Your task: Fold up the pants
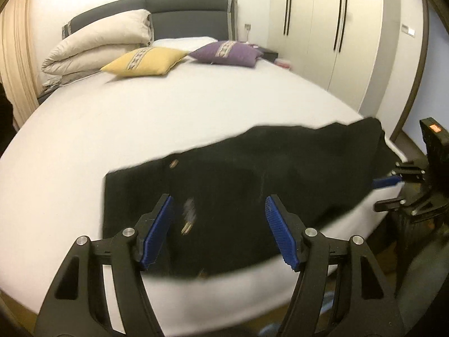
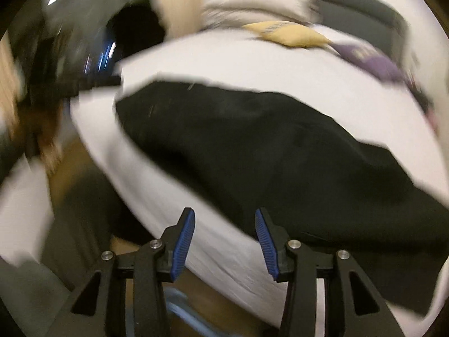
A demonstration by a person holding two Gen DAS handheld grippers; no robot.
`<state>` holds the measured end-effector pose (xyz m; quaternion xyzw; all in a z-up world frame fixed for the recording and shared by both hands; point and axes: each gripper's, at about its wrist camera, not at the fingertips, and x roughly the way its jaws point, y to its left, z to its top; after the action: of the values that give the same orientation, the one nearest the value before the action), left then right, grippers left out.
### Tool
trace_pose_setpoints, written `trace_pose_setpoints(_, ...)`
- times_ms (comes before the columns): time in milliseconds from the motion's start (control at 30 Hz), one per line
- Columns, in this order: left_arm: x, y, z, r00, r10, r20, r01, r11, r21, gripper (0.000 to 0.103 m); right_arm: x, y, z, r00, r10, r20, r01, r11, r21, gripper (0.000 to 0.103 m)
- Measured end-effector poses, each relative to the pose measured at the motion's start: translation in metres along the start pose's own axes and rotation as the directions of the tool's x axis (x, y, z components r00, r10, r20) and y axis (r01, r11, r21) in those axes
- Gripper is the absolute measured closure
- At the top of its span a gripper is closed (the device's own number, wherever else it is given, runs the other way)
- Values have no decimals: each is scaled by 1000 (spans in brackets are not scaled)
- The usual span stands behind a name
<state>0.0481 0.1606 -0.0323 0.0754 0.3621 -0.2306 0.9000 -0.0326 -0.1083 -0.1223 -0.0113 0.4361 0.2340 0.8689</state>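
Your left gripper (image 1: pixel 219 213) has its fingers spread wide and empty, hovering over the near edge of the black fabric pants (image 1: pixel 238 179). They lie flat on the white bed (image 1: pixel 112 129), long axis left to right. Right gripper (image 2: pixel 224 230) is parted and empty at the other end. That view is motion-blurred; waistband and cuffs are unreadable.

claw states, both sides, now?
Left claw: open, holding nothing, above the black pants.
Right claw: open, holding nothing, at the bed edge.
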Motion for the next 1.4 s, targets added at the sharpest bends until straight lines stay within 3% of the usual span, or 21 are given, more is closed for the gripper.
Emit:
trace_pose_setpoints(133, 69, -20, -7, 989, 18, -149, -13, 999, 34, 37, -32, -71, -17, 996, 17, 92, -47, 943, 329, 56)
trace_pose_setpoints(200, 110, -16, -29, 957, 23, -288, -28, 1000, -14, 36, -47, -117, -40, 991, -12, 132, -56, 865, 498, 56)
trace_pose_setpoints(300, 116, -14, -40, 967, 38, -252, -53, 997, -57, 36, -74, -189, -83, 975, -89, 203, -85, 697, 712, 55)
trace_pose_setpoints(333, 117, -15, -39, 965, 48, -258, -63, 997, -53, 36, -83, -217, -102, 962, -102, 253, -142, 604, 784, 54)
trace_pose_setpoints(367, 118, -17, -39, 962, 55, -269, -70, 996, -46, 36, -86, -234, -113, 953, -104, 286, -188, 540, 820, 54)
trace_pose_setpoints(433, 123, -17, -35, 957, 58, -285, -72, 997, -39, 35, -86, -251, -123, 943, -100, 316, -232, 485, 843, 54)
trace_pose_setpoints(600, 133, -20, -28, 949, 66, -307, -82, 996, -38, 35, -52, -258, -111, 953, -20, 303, -257, 479, 839, 54)
trace_pose_setpoints(633, 135, -20, -27, 949, 68, -308, -85, 996, -40, 35, -43, -260, -110, 963, -12, 271, -235, 460, 856, 54)
trace_pose_setpoints(700, 132, -16, -27, 949, 72, -308, -89, 995, -42, 35, -27, -273, -105, 959, 24, 281, -265, 422, 867, 54)
trace_pose_setpoints(733, 132, -15, -27, 949, 72, -307, -90, 995, -43, 35, -22, -273, -103, 956, 32, 290, -277, 415, 867, 61)
trace_pose_setpoints(767, 128, -12, -30, 950, 72, -305, -90, 995, -44, 35, -19, -273, -99, 955, 31, 295, -280, 420, 863, 79)
trace_pose_setpoints(833, 129, -12, -31, 950, 73, -303, -91, 995, -44, 35, -22, -270, -87, 958, 17, 286, -264, 442, 857, 94)
trace_pose_setpoints(933, 125, -17, -45, 953, 73, -295, -90, 995, -45, 35, -41, -277, -64, 963, -45, 265, -209, 492, 845, 96)
trace_pose_setpoints(1033, 119, -20, -44, 954, 75, -291, -91, 995, -43, 34, -78, -261, -19, 970, -141, 199, -76, 600, 796, 97)
trace_pose_setpoints(1167, 123, -22, -44, 952, 77, -296, -92, 995, -38, 33, -105, -241, 47, 975, -187, 117, 46, 692, 720, 94)
trace_pose_setpoints(1200, 123, -22, -44, 952, 78, -297, -92, 995, -36, 33, -109, -240, 57, 980, -164, 116, 34, 702, 711, 85)
trace_pose_setpoints(1233, 124, -23, -43, 951, 78, -299, -92, 995, -35, 33, -118, -241, 63, 980, -138, 140, -2, 704, 710, 63)
trace_pose_setpoints(1267, 123, -24, -44, 951, 78, -298, -93, 995, -35, 33, -128, -245, 66, 972, -132, 194, -48, 698, 715, 32)
trace_pose_setpoints(1333, 121, -25, -44, 952, 78, -297, -93, 995, -36, 33, -148, -258, 54, 939, -234, 253, -40, 654, 756, 1)
trace_pose_setpoints(1367, 122, -26, -43, 952, 79, -297, -94, 995, -35, 33, -160, -270, 36, 910, -346, 227, 21, 586, 810, 0)
trace_pose_setpoints(1400, 122, -26, -43, 952, 79, -296, -94, 995, -35, 33, -167, -280, 20, 897, -398, 195, 49, 526, 849, 0)
